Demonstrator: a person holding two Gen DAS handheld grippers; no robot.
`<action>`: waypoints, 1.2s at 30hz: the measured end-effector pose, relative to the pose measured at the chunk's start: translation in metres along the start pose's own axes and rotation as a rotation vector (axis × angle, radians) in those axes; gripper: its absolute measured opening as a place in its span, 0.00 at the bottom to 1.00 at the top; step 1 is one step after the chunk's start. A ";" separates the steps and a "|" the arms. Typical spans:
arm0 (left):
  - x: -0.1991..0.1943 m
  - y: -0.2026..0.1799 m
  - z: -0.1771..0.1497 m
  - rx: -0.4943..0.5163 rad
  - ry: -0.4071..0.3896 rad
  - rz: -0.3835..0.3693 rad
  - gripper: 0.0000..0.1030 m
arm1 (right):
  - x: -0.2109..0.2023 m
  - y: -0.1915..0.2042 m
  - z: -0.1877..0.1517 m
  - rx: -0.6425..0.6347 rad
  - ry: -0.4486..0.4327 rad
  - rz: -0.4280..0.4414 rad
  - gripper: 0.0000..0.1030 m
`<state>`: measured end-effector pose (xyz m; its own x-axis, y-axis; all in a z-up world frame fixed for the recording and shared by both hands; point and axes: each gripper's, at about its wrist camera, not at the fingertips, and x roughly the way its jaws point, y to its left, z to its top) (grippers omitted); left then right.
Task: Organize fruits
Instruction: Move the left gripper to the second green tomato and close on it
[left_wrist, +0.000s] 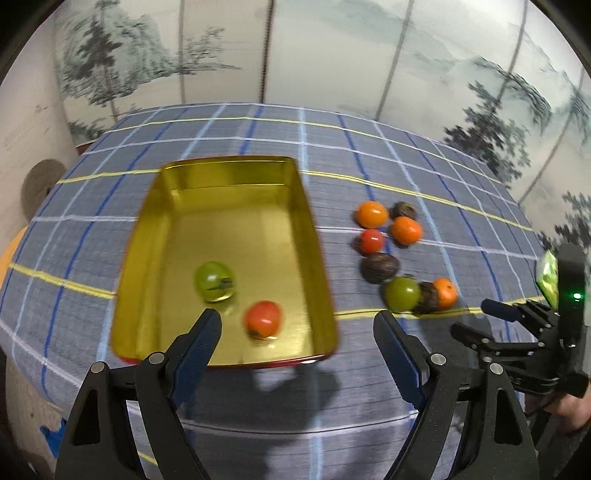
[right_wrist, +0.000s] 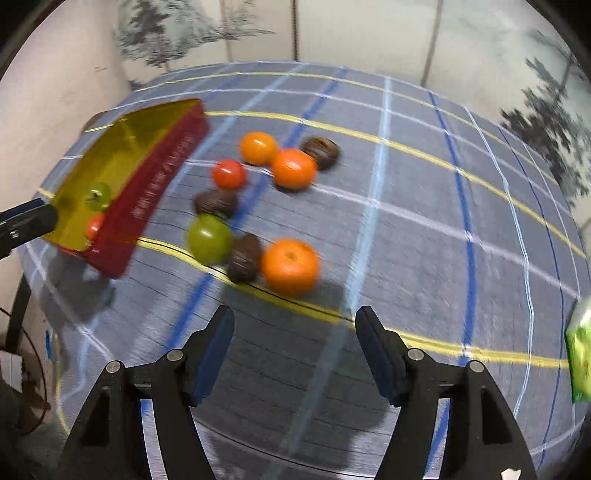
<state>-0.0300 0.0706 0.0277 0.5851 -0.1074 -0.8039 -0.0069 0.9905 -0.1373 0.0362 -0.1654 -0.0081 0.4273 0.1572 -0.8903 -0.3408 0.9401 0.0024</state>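
A gold tin with red outer walls (left_wrist: 229, 192) holds a green tomato (left_wrist: 214, 282) and a red tomato (left_wrist: 263, 319). My left gripper (left_wrist: 297, 325) hangs open over the tin's near right corner, nothing between its fingers. To the right, several loose fruits lie on the cloth: oranges (right_wrist: 290, 266), a green one (right_wrist: 209, 238), a red tomato (right_wrist: 229, 173) and dark brown ones (right_wrist: 243, 258). My right gripper (right_wrist: 295, 325) is open and empty, just short of the nearest orange. The right gripper (left_wrist: 480, 319) also shows at the right of the left wrist view.
A blue checked tablecloth (right_wrist: 406, 221) covers the table. A green packet (right_wrist: 580, 362) lies at the far right edge. A folding screen painted with trees (left_wrist: 332, 55) stands behind the table. A blue tip of the left gripper's finger (right_wrist: 26, 219) shows beside the tin.
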 end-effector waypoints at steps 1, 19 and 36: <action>0.002 -0.007 0.000 0.013 0.000 -0.004 0.82 | 0.002 -0.003 -0.002 0.007 0.004 -0.006 0.64; 0.049 -0.087 0.000 0.124 0.092 -0.091 0.69 | 0.025 -0.059 -0.020 0.120 -0.004 -0.091 0.97; 0.084 -0.095 0.000 0.109 0.162 -0.117 0.46 | 0.025 -0.063 -0.024 0.123 -0.056 -0.094 1.00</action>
<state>0.0201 -0.0323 -0.0269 0.4387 -0.2259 -0.8698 0.1462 0.9729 -0.1790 0.0484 -0.2279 -0.0413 0.4993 0.0800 -0.8627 -0.1933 0.9809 -0.0209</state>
